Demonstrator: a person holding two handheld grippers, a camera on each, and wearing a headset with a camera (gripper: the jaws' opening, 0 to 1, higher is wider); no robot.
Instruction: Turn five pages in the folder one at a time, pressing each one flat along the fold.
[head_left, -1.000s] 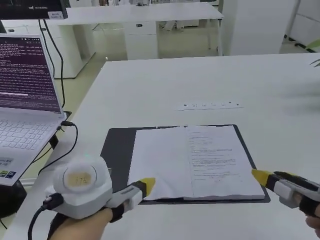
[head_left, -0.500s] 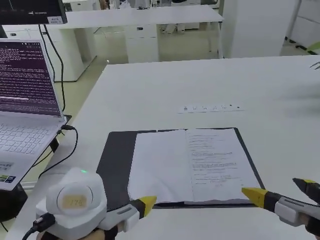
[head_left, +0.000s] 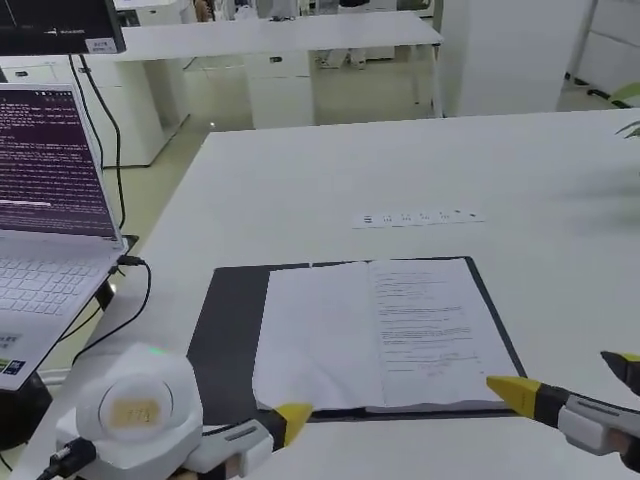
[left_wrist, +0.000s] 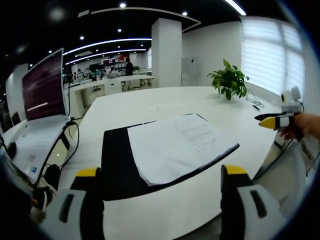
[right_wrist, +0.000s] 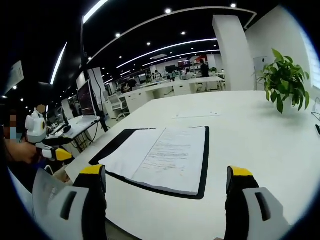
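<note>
The black folder (head_left: 232, 310) lies open on the white table, with a blank page (head_left: 315, 335) on the left and a printed page (head_left: 430, 320) on the right. My left gripper (head_left: 285, 422) hovers open just before the folder's near left corner. In its own view the left gripper (left_wrist: 161, 172) has nothing between its jaws, with the folder (left_wrist: 170, 145) ahead. My right gripper (head_left: 568, 378) is open off the near right corner. In its own view the right gripper (right_wrist: 166, 171) is likewise empty, with the folder (right_wrist: 160, 152) ahead. Neither gripper touches the pages.
An open laptop (head_left: 40, 200) stands at the left with a black cable (head_left: 130, 300) running to it. A flat power strip (head_left: 415, 216) sits in the table beyond the folder. A potted plant (left_wrist: 229, 80) stands far right. The table's near edge is close under both grippers.
Both grippers have drawn back toward the near edge of the table, away from the folder's front edge. The folder and its pages have not moved.
</note>
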